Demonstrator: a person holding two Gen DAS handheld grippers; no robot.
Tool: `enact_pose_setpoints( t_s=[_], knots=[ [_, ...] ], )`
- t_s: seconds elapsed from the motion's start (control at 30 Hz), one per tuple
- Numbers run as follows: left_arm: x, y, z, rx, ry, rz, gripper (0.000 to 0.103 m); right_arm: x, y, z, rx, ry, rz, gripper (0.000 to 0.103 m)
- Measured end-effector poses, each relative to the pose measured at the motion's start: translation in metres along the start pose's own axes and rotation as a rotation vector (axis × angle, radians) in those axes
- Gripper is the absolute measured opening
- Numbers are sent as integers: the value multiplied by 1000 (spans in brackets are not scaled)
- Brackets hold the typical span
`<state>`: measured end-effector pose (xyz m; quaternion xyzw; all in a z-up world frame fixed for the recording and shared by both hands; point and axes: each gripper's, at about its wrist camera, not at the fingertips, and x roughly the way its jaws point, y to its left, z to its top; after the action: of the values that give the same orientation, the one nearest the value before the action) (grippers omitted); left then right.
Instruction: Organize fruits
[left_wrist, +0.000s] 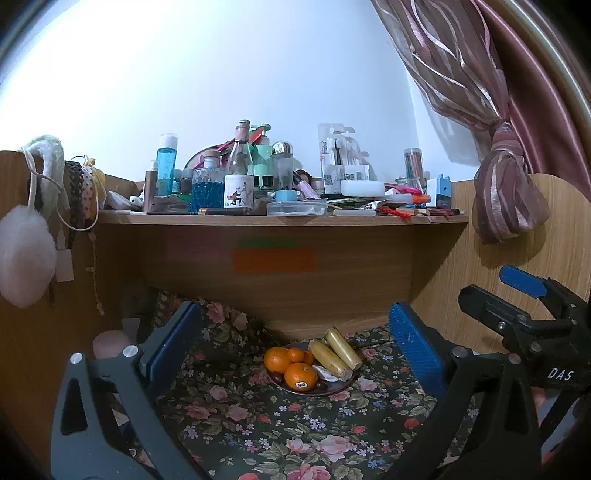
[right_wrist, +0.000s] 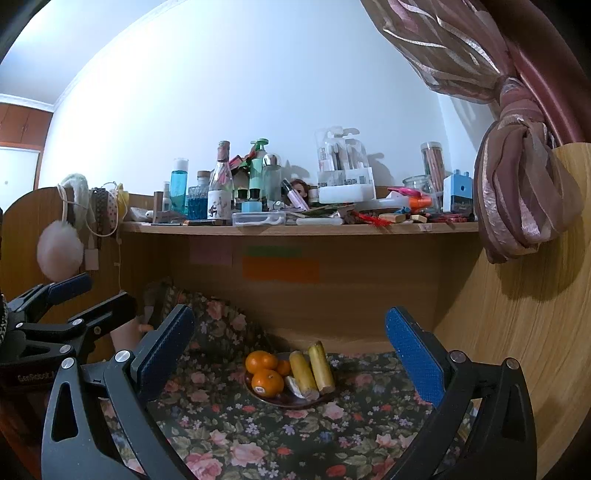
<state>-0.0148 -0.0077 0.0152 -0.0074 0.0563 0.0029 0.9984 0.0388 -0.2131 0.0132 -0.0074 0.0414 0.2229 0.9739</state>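
Low in the centre of both frames, we see a dark plate (left_wrist: 334, 388) on a floral cloth (left_wrist: 258, 424) holding all the fruit in view: three oranges (left_wrist: 277, 359) at its left, two bananas (left_wrist: 328, 356) lying side by side at its right, and some small dark fruits at the near rim that are too small to name. No fruit lies loose on the cloth.

We hold the left gripper (left_wrist: 295, 350) and the right gripper (right_wrist: 290, 350) wide open, blue pads well apart, each holding nothing and hanging back from the plate, which sits between the fingers in both views.

We judge the scene fits two stages alike: fruit gathered and sorted by kind on the plate with the job near its close, or a plateful waiting to be lifted out and regrouped. The pictures do not settle which, so we name no next move.

The left wrist view shows the right gripper at the right edge of the frame, near the wooden side panel (left_wrist: 554, 221). The right wrist view shows the left gripper at its left edge instead, plus a strip of cabinet in the upper left. Both show the cluttered shelf (right_wrist: 295, 228) of bottles across the middle and a knotted curtain (right_wrist: 517, 192) at the upper right.
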Motion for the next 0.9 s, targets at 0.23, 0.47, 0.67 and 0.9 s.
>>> enact_pose_setpoints(
  t_s=[0.23,0.47,0.67,0.9],
  knots=[
    [1,1,-1,-1,2,-2,103,0,0,0,2,2,-2,103],
    [2,1,-1,-2,1,-5,103,1,-1,0,2,2,-1,103],
    [3,2,-2,-3,1,-13,103,1,-3,1,5,0,-3,103],
    [4,1,-1,2,0,-17,103,0,-2,1,7,-2,-11,103]
  ],
)
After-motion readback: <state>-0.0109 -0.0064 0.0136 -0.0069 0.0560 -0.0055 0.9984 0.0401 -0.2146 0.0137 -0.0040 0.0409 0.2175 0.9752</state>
